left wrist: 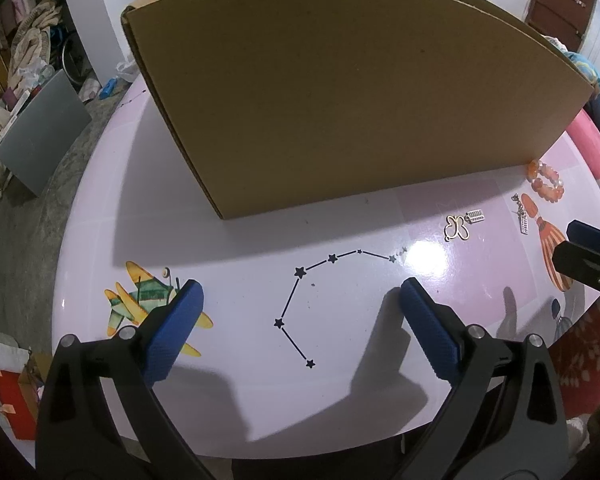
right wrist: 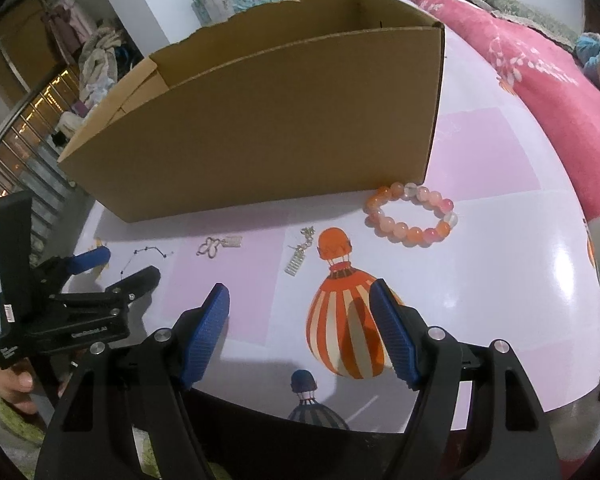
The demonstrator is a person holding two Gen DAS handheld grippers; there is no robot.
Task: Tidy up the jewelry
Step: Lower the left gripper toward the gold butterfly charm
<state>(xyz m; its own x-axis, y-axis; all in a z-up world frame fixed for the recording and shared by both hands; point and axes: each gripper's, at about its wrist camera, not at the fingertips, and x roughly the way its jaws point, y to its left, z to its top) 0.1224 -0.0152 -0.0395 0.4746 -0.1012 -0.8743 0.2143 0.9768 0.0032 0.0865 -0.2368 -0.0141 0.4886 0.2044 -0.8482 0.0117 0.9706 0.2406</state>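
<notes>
Cardboard box stands open-topped on the table. One beaded bracelet lies just beside its right corner: light, smooth rigid beads, probably on elastic, so pinch across one side of the ring. One butterfly charm and what look like two small silver earrings lie nearby, tiny and fiddly. Left tool and right tool both spread, empty.

L gripper fingers wide apart, empty, over table; cardboard box behind.
</notes>
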